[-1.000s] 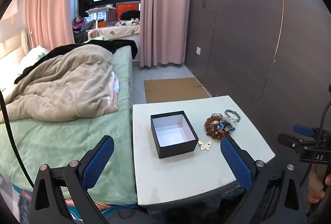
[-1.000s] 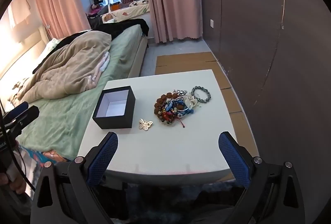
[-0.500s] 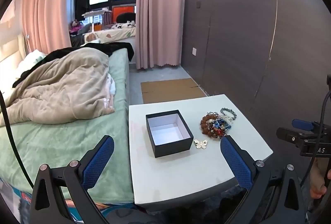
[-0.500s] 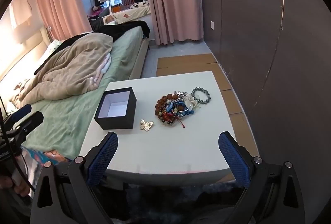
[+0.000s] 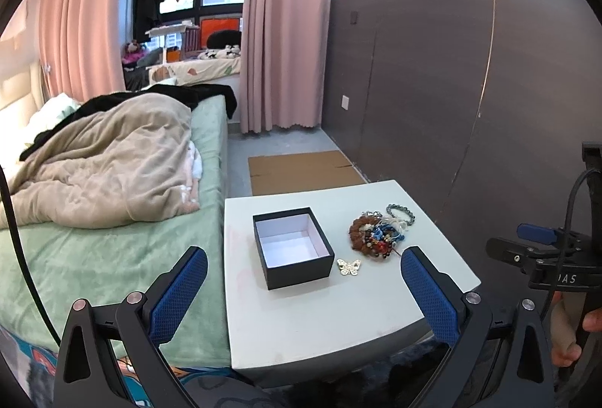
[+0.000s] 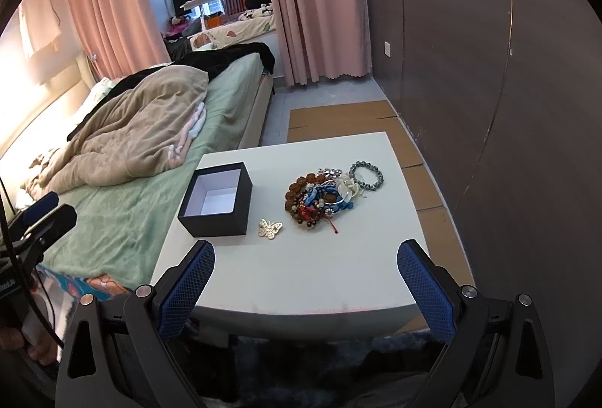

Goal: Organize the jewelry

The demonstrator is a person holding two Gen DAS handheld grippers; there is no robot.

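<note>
Over the last second you have drawn both tongs back a little from the table [image 6: 301,276]; nothing on it has moved, so the sorting has not begun. Your left tongs [image 5: 301,285] and right tongs [image 6: 305,274] both stand wide open and empty. Ahead of the right tongs lies the heap [image 6: 323,197] of bracelets. The box [image 6: 216,199] sits ahead to their left, open and bare inside. The butterfly [image 6: 270,229] lies between box and heap, nearest you. The heap is tangled: you cannot count the pieces, and the strands overlap.
</note>
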